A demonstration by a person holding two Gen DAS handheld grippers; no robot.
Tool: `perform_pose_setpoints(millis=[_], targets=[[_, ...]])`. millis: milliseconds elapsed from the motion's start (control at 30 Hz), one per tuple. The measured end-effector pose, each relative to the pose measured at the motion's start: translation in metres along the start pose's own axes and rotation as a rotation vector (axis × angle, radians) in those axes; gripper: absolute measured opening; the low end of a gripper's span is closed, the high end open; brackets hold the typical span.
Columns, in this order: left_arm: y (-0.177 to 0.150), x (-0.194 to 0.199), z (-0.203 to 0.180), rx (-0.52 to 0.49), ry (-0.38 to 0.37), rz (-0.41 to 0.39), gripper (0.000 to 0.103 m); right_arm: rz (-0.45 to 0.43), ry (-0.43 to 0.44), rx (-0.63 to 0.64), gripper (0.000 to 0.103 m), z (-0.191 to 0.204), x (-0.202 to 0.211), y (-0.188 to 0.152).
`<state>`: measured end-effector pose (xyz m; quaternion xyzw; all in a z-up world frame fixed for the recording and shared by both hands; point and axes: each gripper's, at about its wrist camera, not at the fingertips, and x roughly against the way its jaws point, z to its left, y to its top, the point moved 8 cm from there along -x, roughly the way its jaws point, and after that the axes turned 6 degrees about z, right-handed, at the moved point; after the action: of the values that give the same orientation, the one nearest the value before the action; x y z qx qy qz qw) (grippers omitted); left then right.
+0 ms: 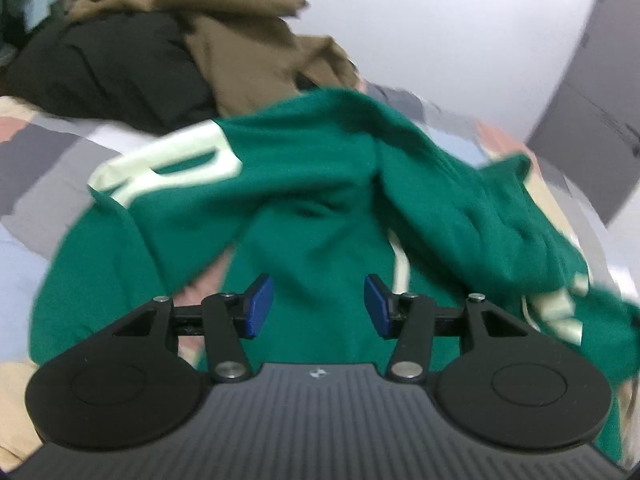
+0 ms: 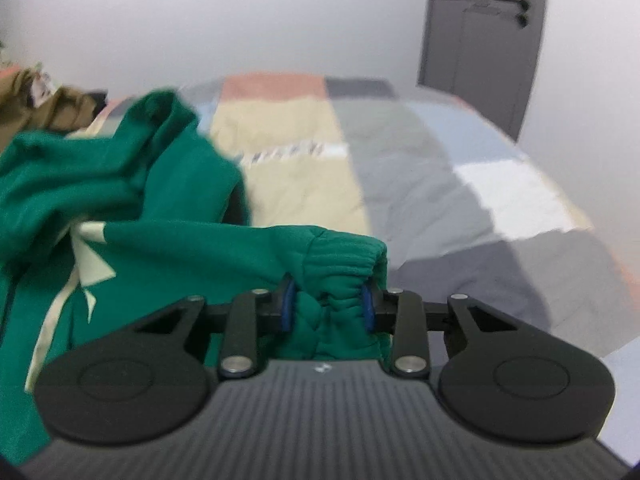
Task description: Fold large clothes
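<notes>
A green sweatshirt (image 1: 320, 184) with cream lettering (image 1: 168, 164) and cream drawcords lies rumpled on a bed covered by a patchwork quilt (image 2: 460, 168) of peach, cream, grey, pale blue and white blocks. In the right wrist view the ribbed cuff (image 2: 344, 264) at the end of one green sleeve is bunched between the blue pads of the right gripper (image 2: 329, 306), which is clamped on it, the cloth filling the narrow gap between the pads; the sleeve runs from there to the left, back to the heaped body of the garment. In the left wrist view the left gripper (image 1: 319, 306) is parted, its two blue pads (image 1: 260, 306) standing well apart with only green fabric seen behind them and nothing pinched between them; whether the pads touch the cloth below cannot be told from the blurred view. Behind the sweatshirt, further up the bed, lies a pile of other clothes: a black garment (image 1: 108, 68) and an olive-brown garment (image 1: 240, 28) draped partly over it. Beyond the bed stands a plain white wall (image 2: 260, 20), and at its right a dark grey door (image 2: 484, 40) with a handle.
</notes>
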<state>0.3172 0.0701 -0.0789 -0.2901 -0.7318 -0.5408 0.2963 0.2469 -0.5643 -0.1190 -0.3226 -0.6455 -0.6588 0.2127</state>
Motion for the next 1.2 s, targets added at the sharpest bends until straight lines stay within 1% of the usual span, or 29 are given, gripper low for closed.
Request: perform_pose_setpoints(millis=[67, 133, 300, 400, 467, 500, 567, 633, 667, 733, 767, 900, 967, 1033, 1100, 1133, 1167, 1200], targets=[[-0.008, -0.003, -0.012, -0.052, 0.007, 0.012, 0.056, -0.043, -0.052, 0.005, 0.031, -0.012, 0.006, 0.014], [-0.012, -0.004, -0.02, -0.083, 0.0, 0.01, 0.056, -0.075, -0.087, -0.011, 0.03, -0.029, 0.009, 0.03], [-0.014, -0.009, -0.027, -0.09, -0.013, 0.014, 0.056, -0.117, -0.207, -0.047, 0.03, -0.084, 0.01, 0.069], [-0.015, -0.015, -0.03, -0.095, -0.006, 0.025, 0.056, -0.141, -0.321, -0.075, 0.03, -0.124, 0.004, 0.084], [-0.015, -0.021, -0.032, -0.089, -0.005, 0.035, 0.056, -0.145, -0.417, -0.099, 0.03, -0.156, -0.004, 0.091], [-0.014, -0.024, -0.033, -0.085, -0.006, 0.038, 0.056, -0.136, -0.465, -0.135, 0.03, -0.178, -0.01, 0.092], [-0.014, -0.029, -0.036, -0.084, -0.008, 0.043, 0.056, -0.094, -0.517, -0.212, 0.03, -0.212, -0.025, 0.085], [-0.013, -0.036, -0.039, -0.089, -0.007, 0.05, 0.056, -0.048, -0.521, -0.282, 0.03, -0.24, -0.042, 0.072], [-0.013, -0.04, -0.04, -0.086, -0.006, 0.054, 0.056, -0.033, -0.504, -0.321, 0.031, -0.248, -0.048, 0.064], [-0.012, -0.048, -0.043, -0.07, -0.011, 0.062, 0.056, -0.004, -0.443, -0.405, 0.031, -0.261, -0.062, 0.045], [-0.013, -0.052, -0.044, -0.063, -0.014, 0.063, 0.056, 0.012, -0.425, -0.427, 0.031, -0.263, -0.069, 0.036], [-0.014, -0.067, -0.046, -0.054, -0.01, 0.071, 0.056, 0.049, -0.416, -0.453, 0.035, -0.268, -0.087, 0.008], [-0.015, -0.075, -0.045, -0.051, 0.0, 0.076, 0.056, 0.045, -0.409, -0.459, 0.041, -0.267, -0.087, 0.0], [-0.014, -0.079, -0.044, -0.05, 0.012, 0.083, 0.056, 0.02, -0.397, -0.458, 0.045, -0.263, -0.081, -0.001], [-0.014, -0.077, -0.044, -0.049, 0.009, 0.079, 0.056, 0.01, -0.374, -0.452, 0.052, -0.262, -0.072, -0.003], [-0.014, -0.075, -0.045, -0.051, 0.01, 0.077, 0.056, 0.007, -0.363, -0.454, 0.059, -0.259, -0.068, -0.002], [-0.014, -0.073, -0.045, -0.054, 0.009, 0.074, 0.056, -0.001, -0.351, -0.457, 0.064, -0.254, -0.063, 0.001], [-0.014, -0.07, -0.046, -0.057, 0.005, 0.069, 0.056, -0.015, -0.332, -0.459, 0.066, -0.252, -0.055, 0.003]])
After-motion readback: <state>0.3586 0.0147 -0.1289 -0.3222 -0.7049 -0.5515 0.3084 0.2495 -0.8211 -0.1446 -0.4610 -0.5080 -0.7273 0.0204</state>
